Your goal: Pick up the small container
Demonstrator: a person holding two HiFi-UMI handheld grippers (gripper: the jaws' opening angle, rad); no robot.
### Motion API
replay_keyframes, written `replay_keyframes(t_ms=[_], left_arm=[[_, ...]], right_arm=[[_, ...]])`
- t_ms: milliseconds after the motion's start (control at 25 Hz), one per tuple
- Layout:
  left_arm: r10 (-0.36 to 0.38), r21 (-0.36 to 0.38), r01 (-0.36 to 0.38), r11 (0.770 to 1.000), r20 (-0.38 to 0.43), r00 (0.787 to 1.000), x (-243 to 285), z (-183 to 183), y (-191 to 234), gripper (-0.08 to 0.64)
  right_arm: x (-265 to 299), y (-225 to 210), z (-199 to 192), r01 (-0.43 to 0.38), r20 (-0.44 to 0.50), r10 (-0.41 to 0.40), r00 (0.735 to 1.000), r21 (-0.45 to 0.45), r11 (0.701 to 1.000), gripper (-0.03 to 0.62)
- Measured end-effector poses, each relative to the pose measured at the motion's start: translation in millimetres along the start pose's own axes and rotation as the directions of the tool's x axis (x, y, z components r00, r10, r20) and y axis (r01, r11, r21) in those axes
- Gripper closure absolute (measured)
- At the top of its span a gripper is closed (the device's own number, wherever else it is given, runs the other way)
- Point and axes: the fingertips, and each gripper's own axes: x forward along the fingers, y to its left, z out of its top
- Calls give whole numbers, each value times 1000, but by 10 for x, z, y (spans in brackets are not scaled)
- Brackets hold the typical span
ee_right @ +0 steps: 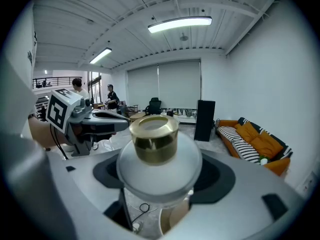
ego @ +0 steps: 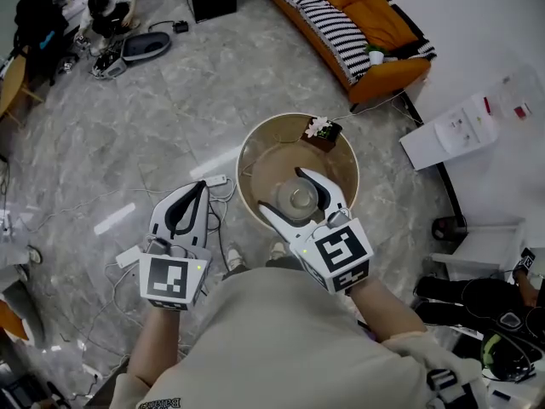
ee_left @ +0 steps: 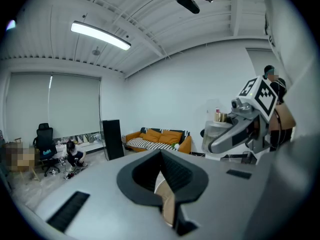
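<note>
Right gripper [ego: 285, 192]: jaws clamped on the small container [ego: 300, 198], a frosted round jar with a gold lid [ee_right: 154, 136]. Its own view shows the jar's body pinched from both sides, lid upward, so I read the grip as squared across the widest part to stop the jar tipping.

Container sits over the round tabletop [ego: 255, 147], near its middle. Under the jar, the right gripper view shows floor, a cable and a strip of tan surface. I judge the jar is off the tabletop, though I cannot confirm a gap. If so, the pick is essentially made.

Left gripper [ego: 202, 186]: jaws together, nothing between the pads [ee_left: 172, 171]. It hangs beside the tabletop's left rim, over the marble floor [ego: 128, 126], apart from the jar. My reading is that it is parked clear so the right side has room to work.

Pose: right forearm reaches forward from the body and the gripper runs roughly level, marker cube uppermost. Left arm is drawn closer in, at much the same height.

A small potted plant [ego: 322, 130] stands at the tabletop's far edge, well apart from the jar and no obstacle.
</note>
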Motion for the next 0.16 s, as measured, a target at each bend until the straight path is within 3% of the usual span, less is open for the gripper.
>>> replay_keyframes(t_ms=[160], left_arm=[[3, -9, -3, 1000, -1, 1000, 55, -2, 43, 555]], right_arm=[[62, -40, -15, -4, -9, 4, 1000, 0, 1000, 273]])
